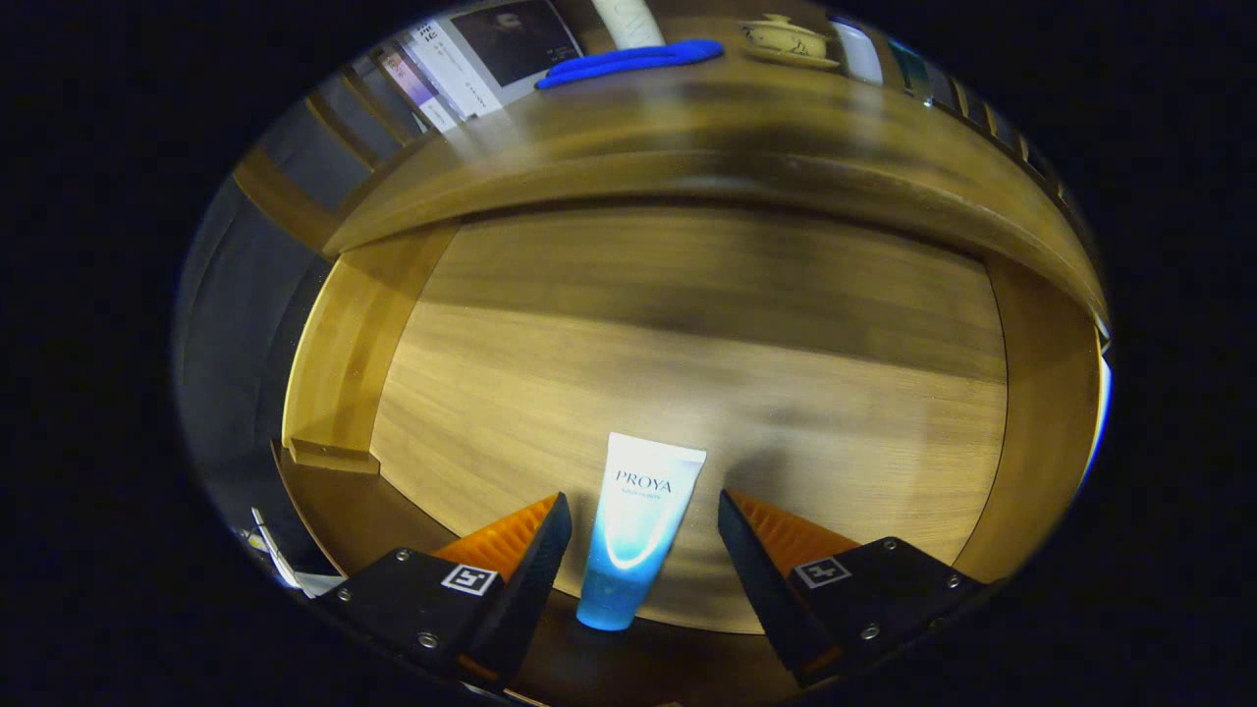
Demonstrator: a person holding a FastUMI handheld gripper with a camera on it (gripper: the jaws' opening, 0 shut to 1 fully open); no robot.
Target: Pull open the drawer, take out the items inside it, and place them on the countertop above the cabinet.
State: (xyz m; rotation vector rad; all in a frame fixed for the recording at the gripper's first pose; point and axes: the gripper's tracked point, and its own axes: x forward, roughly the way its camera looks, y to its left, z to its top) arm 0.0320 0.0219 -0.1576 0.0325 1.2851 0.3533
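Drawer [687, 324] of pale wood is standing pulled out beneath the countertop [746, 128], its broad floor lying open to the camera and its side walls curving up on either hand; a tube [636, 530] of skin cream, white at its flat crimped end and shading to blue at its cap, is lying on the drawer floor near the front wall, cap end pointing toward the camera and crimped end pointing away; the gripper [643, 516] is hanging over the drawer with its two fingers spread wide apart, one on each side of the tube, and neither finger is touching it, a clear gap showing on both sides; the tube is sitting between the fingertips, leaning slightly toward the right finger at its far end; beyond the drawer, the countertop is carrying a blue object [628, 61], long and flat, lying near the back, and to its right a pale lidded cup [786, 39] resting on a saucer; magazines [471, 59] are lying at the left end of the countertop.
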